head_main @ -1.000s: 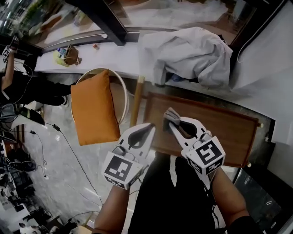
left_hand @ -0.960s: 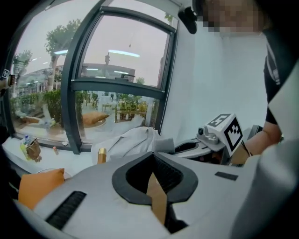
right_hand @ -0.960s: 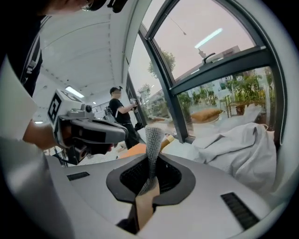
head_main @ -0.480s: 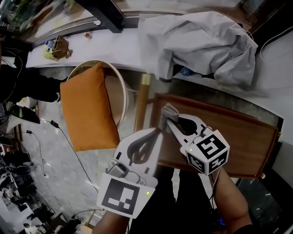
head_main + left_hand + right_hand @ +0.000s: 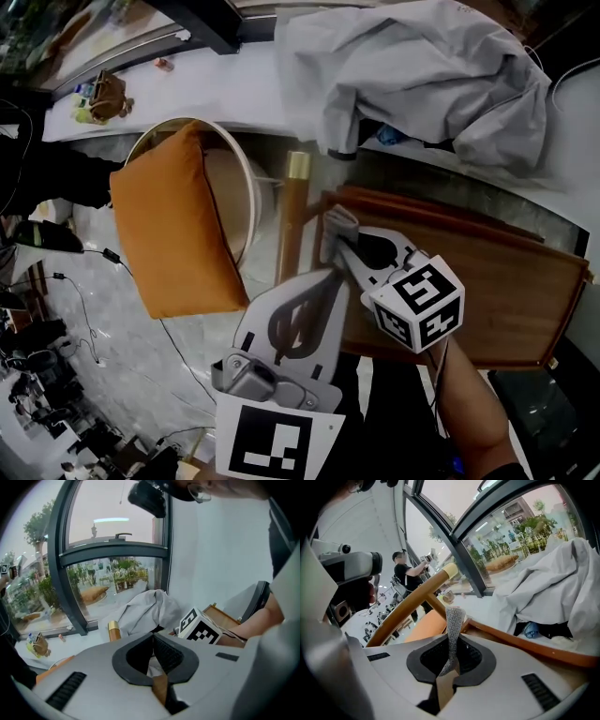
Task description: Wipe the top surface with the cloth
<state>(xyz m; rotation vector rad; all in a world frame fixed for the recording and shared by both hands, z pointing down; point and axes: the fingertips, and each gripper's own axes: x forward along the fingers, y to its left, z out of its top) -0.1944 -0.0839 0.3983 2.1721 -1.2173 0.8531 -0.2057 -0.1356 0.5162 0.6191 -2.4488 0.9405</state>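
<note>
The wooden top surface is a dark brown tabletop with a raised rim, at the right of the head view. My right gripper hovers over its left end, shut on a small grey cloth. In the right gripper view the cloth sticks up as a narrow folded strip from between the jaws of the right gripper, with the table's rim just beyond. My left gripper is held high beside the table's left edge, shut and empty. The left gripper also shows its pads together in its own view.
An orange cushion lies on a round white chair to the left. A wooden post with a brass cap stands by the table's corner. A crumpled grey garment lies on the white window ledge behind.
My left gripper has risen towards the head camera and looks much larger. The right gripper keeps its hold on the cloth over the table's left end.
</note>
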